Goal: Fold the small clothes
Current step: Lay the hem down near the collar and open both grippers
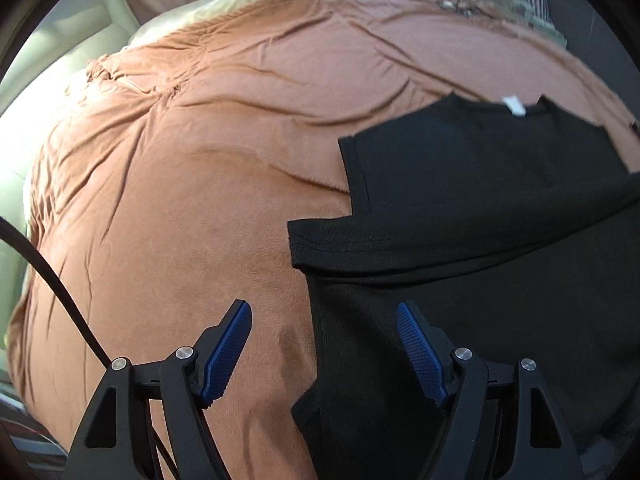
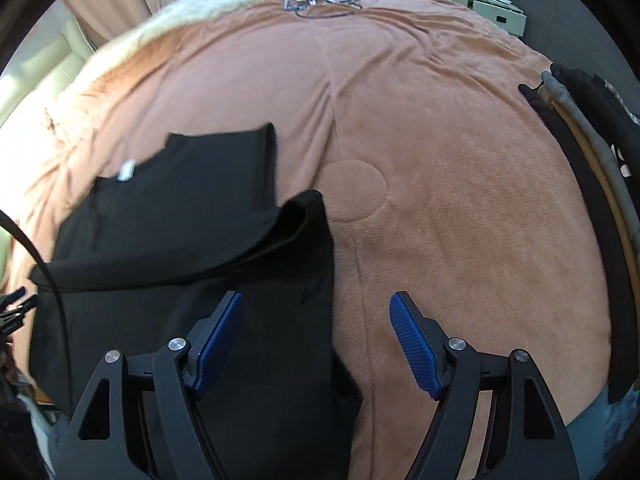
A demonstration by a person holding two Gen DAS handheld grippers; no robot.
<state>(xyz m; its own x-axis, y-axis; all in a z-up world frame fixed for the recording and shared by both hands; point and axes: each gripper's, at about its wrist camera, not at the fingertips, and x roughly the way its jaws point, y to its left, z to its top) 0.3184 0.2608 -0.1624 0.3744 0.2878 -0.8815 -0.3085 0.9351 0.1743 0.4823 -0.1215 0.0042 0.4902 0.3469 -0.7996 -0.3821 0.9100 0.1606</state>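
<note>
On the bed, your black shirt (image 1: 480, 200) lies flat on the brown blanket (image 1: 200, 180), sleeves folded in over the body, and the white neck tag (image 1: 513, 105) points away from you. Your left gripper (image 1: 324, 344) hangs over the shirt's left edge with its jaws wide apart and nothing in them; your right gripper (image 2: 316, 340) does the same over the right edge, also spread and empty. Around it: a tangle of thin cords (image 2: 324, 0) sits well apart at the far end of the blanket, and a pile of dark and tan straps (image 2: 580, 152) lies along the right side. A black cable (image 1: 52, 280) crosses your left view near the gripper. Nothing lies on top of the shirt.
</note>
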